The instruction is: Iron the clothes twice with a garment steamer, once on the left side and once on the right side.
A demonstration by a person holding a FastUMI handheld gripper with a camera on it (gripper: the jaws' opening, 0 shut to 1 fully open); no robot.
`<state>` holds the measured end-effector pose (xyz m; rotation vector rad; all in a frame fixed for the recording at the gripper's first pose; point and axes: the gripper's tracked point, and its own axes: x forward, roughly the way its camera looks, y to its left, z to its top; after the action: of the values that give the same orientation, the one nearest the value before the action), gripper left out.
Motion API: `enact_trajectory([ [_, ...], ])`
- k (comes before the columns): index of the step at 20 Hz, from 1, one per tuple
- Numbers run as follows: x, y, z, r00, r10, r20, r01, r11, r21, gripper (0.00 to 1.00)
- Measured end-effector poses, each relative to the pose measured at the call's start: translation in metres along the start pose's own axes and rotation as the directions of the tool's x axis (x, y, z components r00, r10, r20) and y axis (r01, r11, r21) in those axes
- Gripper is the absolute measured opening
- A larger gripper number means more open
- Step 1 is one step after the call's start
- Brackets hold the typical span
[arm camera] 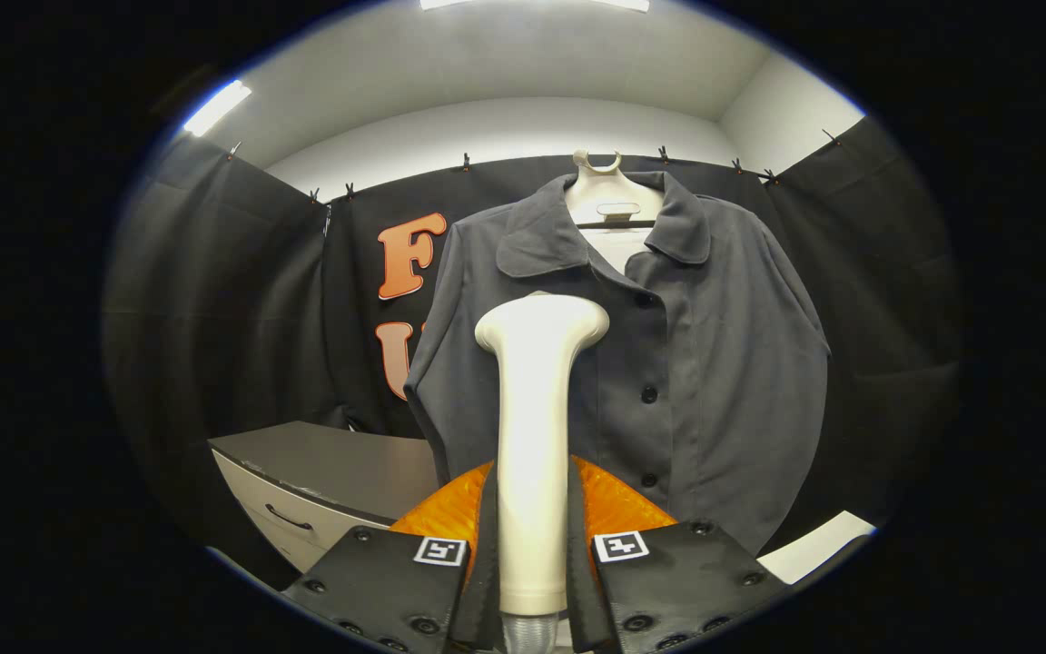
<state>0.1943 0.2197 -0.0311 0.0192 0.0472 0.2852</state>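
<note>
Gripper (532,554) clamps both fingers on the white garment steamer (537,436) handle, long axis upright, head tipped toward the cloth. Grey button-up shirt (695,363) hangs just beyond on a white hanger (609,195), head over its left front panel; contact unclear. Grey drawer cabinet (323,481) near left, black curtain behind.

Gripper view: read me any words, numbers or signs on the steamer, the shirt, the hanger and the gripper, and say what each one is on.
No readable words or numbers on any of these.
Gripper, shut on the garment steamer: a square black-and-white marker on each finger, a pattern rather than text.
Garment steamer: plain, no print.
Shirt: no print showing.
Hanger: a small tab at the neck, too small to read.
</note>
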Motion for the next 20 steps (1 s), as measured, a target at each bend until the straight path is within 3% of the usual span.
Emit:
enact_trajectory([
  [20, -0.041, -0.008, -0.099, 0.99, -0.031, -0.134, 0.03, 1.0, -0.007, 0.38],
])
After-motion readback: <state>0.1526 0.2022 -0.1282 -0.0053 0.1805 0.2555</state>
